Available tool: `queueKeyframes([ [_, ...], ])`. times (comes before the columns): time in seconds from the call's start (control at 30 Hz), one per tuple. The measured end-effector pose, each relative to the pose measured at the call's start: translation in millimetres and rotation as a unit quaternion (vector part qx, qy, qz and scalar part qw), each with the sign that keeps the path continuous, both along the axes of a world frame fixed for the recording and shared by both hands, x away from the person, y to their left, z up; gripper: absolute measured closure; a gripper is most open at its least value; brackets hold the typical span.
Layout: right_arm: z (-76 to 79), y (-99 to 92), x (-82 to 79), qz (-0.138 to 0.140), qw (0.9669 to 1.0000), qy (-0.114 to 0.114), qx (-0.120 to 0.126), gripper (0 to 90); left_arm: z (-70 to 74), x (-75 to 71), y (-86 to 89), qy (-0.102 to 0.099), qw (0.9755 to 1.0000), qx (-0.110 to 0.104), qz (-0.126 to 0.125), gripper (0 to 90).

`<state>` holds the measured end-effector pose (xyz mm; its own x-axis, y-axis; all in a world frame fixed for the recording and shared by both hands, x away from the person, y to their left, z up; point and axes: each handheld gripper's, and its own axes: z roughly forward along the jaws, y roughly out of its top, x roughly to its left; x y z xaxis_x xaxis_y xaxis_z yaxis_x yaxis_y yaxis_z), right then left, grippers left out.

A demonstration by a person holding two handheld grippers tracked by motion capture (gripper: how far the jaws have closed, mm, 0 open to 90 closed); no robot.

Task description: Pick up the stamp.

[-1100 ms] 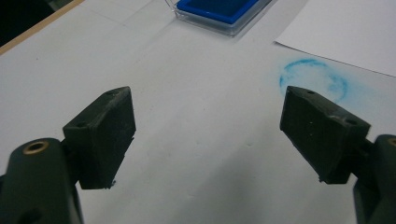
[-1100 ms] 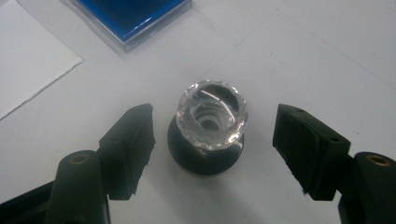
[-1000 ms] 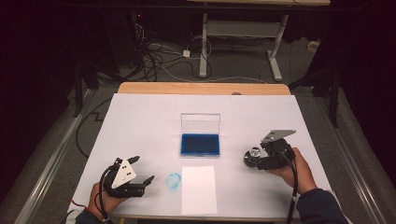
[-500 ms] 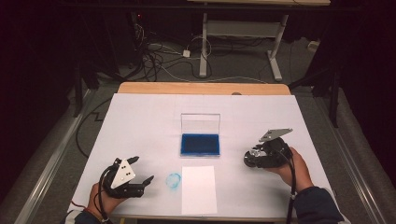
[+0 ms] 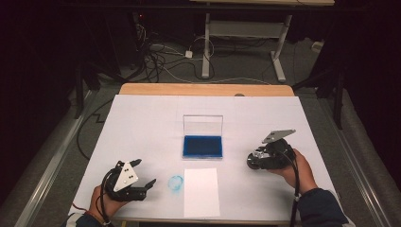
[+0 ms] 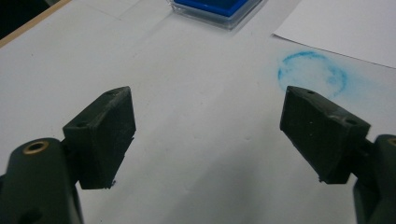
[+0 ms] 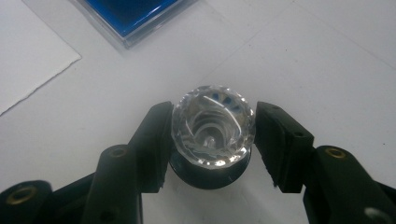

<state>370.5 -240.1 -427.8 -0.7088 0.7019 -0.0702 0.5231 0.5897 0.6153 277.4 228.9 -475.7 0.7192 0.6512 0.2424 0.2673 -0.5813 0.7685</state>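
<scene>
The right gripper [image 7: 213, 112] has just been closing around the stamp [image 7: 212, 135]; one pad presses on the side of its clear faceted knob and the other sits right at the opposite edge, so the grip looks made or all but made. The stamp stands on the white table [image 5: 142, 123] at the right, well apart from the ink pad [image 5: 202, 146]. It is upright; its long axis runs straight up from the table, black base down and knob on top, so the right gripper view looks down onto the crown.

The left gripper [image 6: 205, 100] rests near the front left corner with its jaws wide apart and nothing between them; just beside it lies a blue ring [image 5: 176, 182] of ink on the table cover.

Beyond that, the sheet of paper [image 5: 201, 191] at the front middle is blank; the ink pad lies behind it with its clear lid raised.

By my reading the work is at its start: the stamp is being taken but stands unlifted; inking it on the pad and pressing it on the paper are both left.
</scene>
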Motion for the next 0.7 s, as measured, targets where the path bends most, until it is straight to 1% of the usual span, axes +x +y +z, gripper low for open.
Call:
queueKeyframes([
  [0.1,0.2,-0.6,0.8,0.001,1.0000,0.004,0.004,50.8,-1.4,0.9,-0.5,0.003,1.0000,0.004,-0.001,17.3],
  [0.17,0.7,0.9,0.7,0.009,1.0000,0.003,0.001,54.3,-2.3,1.7,-0.6,0.007,1.0000,0.005,-0.002,17.3],
  [0.2,0.7,0.9,0.7,0.009,1.0000,0.003,0.001,54.3,-2.6,1.9,-0.8,0.008,1.0000,0.006,-0.002,17.3],
  [0.23,1.6,3.0,0.1,0.011,0.9999,-0.002,-0.010,55.3,-2.8,2.0,-1.0,0.008,0.9999,0.007,-0.002,17.3],
  [0.27,1.7,3.5,0.4,0.013,0.9998,-0.002,-0.011,55.4,-3.1,2.2,-1.3,0.009,0.9999,0.008,-0.001,17.3],
  [0.33,1.9,3.6,1.3,0.012,0.9999,0.001,-0.010,55.8,-3.6,2.8,-1.7,0.012,0.9997,0.022,0.004,17.3],
  [0.47,2.2,4.0,0.7,0.015,0.9998,0.001,-0.015,56.1,-2.9,2.3,-1.1,0.011,0.9997,0.021,0.003,17.3],
  [0.57,3.3,5.4,-0.5,0.022,0.9995,-0.002,-0.024,56.3,-3.4,3.1,-1.0,0.013,0.9997,0.020,0.003,17.3],
  [0.63,4.7,5.8,-1.9,0.024,0.9994,-0.004,-0.024,56.3,-3.8,2.9,-2.5,0.015,0.9995,0.028,0.000,17.3],
  [0.67,4.7,5.8,-1.9,0.024,0.9994,-0.004,-0.024,56.3,-3.8,2.9,-2.5,0.015,0.9995,0.028,0.000,17.3],
  [0.7,6.6,4.9,-2.7,0.021,0.9996,-0.011,-0.016,56.3,-3.6,2.7,-2.9,0.014,0.9994,0.031,0.000,17.3],
])
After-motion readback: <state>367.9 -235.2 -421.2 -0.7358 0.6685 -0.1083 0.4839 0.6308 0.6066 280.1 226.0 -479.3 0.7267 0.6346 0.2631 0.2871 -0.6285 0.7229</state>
